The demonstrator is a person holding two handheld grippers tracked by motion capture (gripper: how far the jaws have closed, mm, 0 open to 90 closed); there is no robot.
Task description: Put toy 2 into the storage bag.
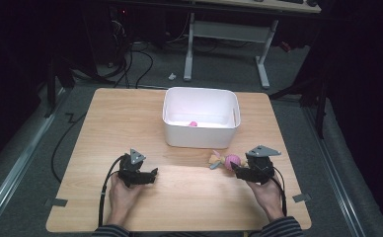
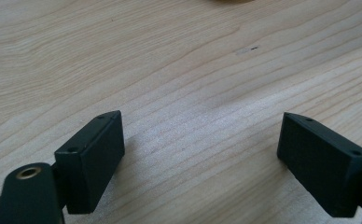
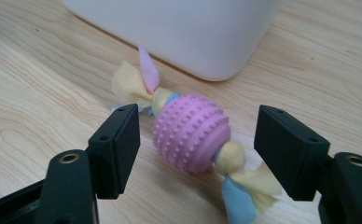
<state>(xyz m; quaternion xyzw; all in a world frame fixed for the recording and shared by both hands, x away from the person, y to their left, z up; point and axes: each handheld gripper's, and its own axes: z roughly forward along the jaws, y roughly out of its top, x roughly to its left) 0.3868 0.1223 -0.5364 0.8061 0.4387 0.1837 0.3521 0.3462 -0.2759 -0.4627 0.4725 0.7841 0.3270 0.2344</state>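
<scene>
— What was the work about at that point?

— A small toy (image 3: 191,140): a pink, studded ball with knotted cloth strips in yellow, blue and pink at both ends. It lay on the wooden table (image 1: 130,118), just in front of the white bin (image 1: 201,118), near its right corner.

— How would it handle?

— Light, I'd judge. The ball looked like soft rubber, and the studs should keep the pads from slipping. The cloth tails were limp, so the ball's middle was the place to take hold.

— Which way did it point?

— In the right gripper view its long axis ran slantwise, one tail toward the bin, the other toward the camera. In the high view it lay roughly left to right.

— And the grippers?

— The right gripper (image 3: 198,144) straddled the ball, jaws apart with a gap on either side, not pressing. The left gripper (image 2: 202,154) rested well to the left, jaws spread wide over bare wood.
</scene>
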